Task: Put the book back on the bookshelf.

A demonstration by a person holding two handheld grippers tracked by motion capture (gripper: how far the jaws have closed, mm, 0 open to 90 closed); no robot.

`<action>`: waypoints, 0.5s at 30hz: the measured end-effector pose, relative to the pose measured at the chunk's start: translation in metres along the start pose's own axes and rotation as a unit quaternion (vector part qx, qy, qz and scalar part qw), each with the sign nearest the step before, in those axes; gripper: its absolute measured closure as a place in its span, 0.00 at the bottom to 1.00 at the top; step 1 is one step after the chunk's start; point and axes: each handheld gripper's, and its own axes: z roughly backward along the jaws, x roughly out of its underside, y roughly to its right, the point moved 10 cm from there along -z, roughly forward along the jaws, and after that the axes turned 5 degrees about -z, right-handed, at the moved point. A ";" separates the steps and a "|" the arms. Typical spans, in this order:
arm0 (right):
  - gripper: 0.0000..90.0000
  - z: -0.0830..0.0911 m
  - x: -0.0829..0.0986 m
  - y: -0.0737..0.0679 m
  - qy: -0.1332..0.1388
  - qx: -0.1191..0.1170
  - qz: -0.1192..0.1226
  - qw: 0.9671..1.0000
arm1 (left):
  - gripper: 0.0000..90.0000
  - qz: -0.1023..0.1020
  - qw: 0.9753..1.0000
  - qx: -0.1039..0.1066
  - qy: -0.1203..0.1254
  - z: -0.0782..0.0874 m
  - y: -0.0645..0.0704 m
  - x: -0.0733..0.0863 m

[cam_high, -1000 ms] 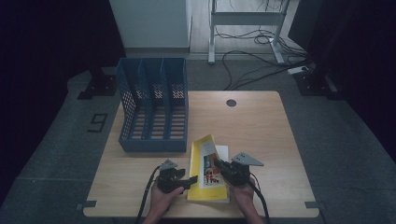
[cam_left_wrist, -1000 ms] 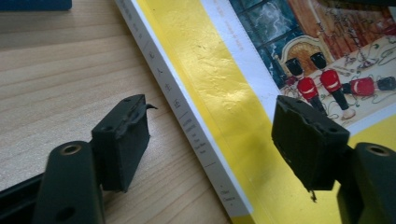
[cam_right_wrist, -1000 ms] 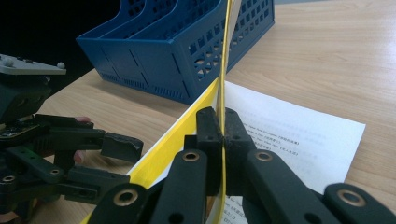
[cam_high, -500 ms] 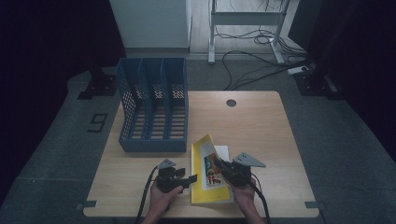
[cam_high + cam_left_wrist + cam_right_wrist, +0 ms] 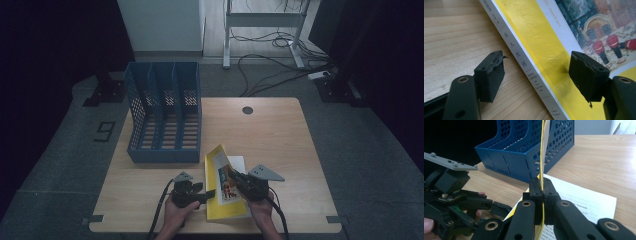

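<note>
The yellow book [image 5: 225,192] lies at the near edge of the surface [image 5: 280,140], between my two grippers, with its front cover [image 5: 542,150] lifted and standing almost upright. My right gripper [image 5: 541,191] is clenched on that cover, jaws pressed together with the thin yellow sheet between them. Under the raised cover I see a white first page [image 5: 584,202] lying flat, with a few lines of small print I cannot read from here. In the left gripper view the book's white spine [image 5: 524,65] runs diagonally between the jaws; it carries Chinese characters and, lower down, tiny Latin lettering that looks like "Oxford Classics", though it is too small for me to be sure. Beside the spine the yellow cover has a faint embossed script, and further over there is a picture panel [image 5: 604,32] with red-coated figures in front of an arched building. My left gripper [image 5: 541,75] is released, its jaws spread wide, one over the bare wood and the other over the yellow cover, neither one closing on the book. In the high view this gripper [image 5: 200,192] sits just left of the book, its tip at the book's left edge. Beyond the book, just behind it, stands a blue file rack [image 5: 165,117] with three slots and perforated walls. A small dark round grommet [image 5: 247,110] sits in the surface near the far edge.
</note>
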 end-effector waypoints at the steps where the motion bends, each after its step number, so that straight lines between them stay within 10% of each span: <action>1: 0.98 0.000 0.000 -0.001 0.000 0.000 0.001 1.000 | 0.32 0.001 1.000 0.003 -0.001 0.000 0.001 0.000; 15: 0.97 -0.005 0.010 0.003 -0.024 0.000 -0.013 1.000 | 0.34 -0.004 1.000 0.005 0.002 -0.004 0.004 0.000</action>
